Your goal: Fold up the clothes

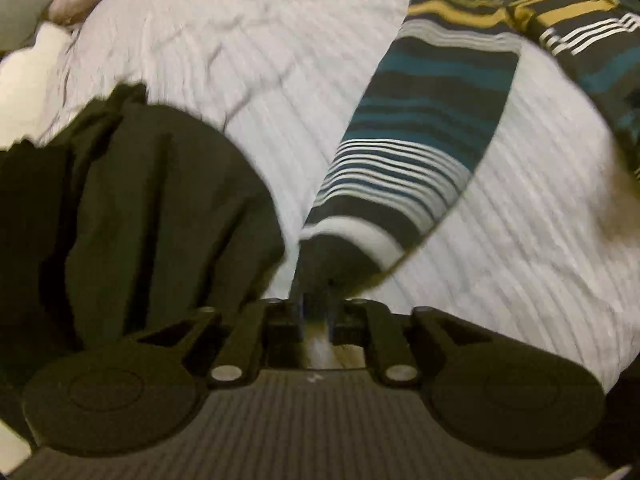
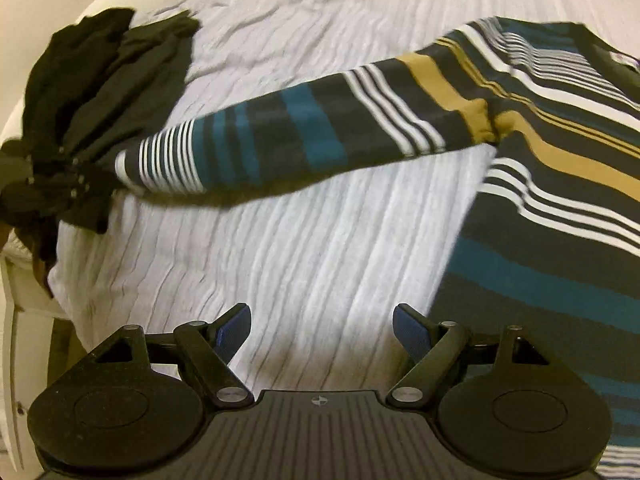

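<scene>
The striped sweater (image 2: 560, 184) lies spread on the white bed (image 2: 312, 248), its body at about 3 o'clock in the right wrist view. One sleeve (image 2: 288, 136) stretches from the body out toward 9 o'clock, lifted a little off the cover. A heap of black clothes (image 2: 100, 92) sits at 10 o'clock near the bed's edge.

The left gripper (image 1: 316, 304) has the sleeve's cuff (image 1: 340, 256): in the left wrist view the fingers stand nearly together at 6 o'clock with the dark cuff end pinched between them, and the sleeve runs up from there toward 1 o'clock. The black clothes lie just beside it at 9 o'clock. The picture is blurred, so how much cloth is caught I cannot tell.

The right gripper (image 2: 322, 328) hangs over bare bed beside the sweater's lower edge. Its blue fingers (image 2: 236, 330) are spread wide and hold nothing.

The step in hand looks like the sleeve fold, the first part of folding this sweater. The next move likely calls for carrying the cuff across toward the body, at 3 o'clock, and laying the sleeve flat over the chest. The right gripper is placed to pin or take the near hem. The pinch looks shallow, so the cuff may slip.
</scene>
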Demonstrator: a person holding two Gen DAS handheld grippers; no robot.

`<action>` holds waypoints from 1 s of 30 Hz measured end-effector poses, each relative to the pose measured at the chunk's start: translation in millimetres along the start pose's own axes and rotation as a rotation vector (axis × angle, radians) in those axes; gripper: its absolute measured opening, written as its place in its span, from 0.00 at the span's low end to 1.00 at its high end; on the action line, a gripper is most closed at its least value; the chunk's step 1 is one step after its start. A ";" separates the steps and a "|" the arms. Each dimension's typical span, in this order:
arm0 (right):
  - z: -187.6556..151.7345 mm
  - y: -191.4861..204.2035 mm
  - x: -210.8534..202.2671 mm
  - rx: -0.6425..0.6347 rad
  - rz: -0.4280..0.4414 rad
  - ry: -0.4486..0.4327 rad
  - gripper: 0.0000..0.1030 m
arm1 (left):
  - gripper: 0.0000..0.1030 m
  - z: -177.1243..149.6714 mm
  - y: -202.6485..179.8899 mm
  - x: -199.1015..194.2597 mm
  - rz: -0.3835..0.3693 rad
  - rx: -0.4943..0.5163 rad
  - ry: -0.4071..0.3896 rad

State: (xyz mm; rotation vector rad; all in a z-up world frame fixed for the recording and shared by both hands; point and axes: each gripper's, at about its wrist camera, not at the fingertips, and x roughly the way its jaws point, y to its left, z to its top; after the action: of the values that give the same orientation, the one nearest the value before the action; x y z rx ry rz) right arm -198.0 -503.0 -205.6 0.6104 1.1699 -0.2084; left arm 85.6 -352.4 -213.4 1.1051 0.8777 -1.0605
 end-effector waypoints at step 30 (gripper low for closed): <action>-158.5 -241.8 -261.0 0.952 -0.510 -0.545 0.79 | 0.51 141.5 -200.9 -91.4 -0.230 0.241 -0.224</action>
State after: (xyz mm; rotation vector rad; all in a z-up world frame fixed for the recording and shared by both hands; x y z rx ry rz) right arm -537.8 -655.0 -91.0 0.9817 0.6164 -1.3320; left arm -127.0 -490.3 -146.0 1.0730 0.7219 -1.4817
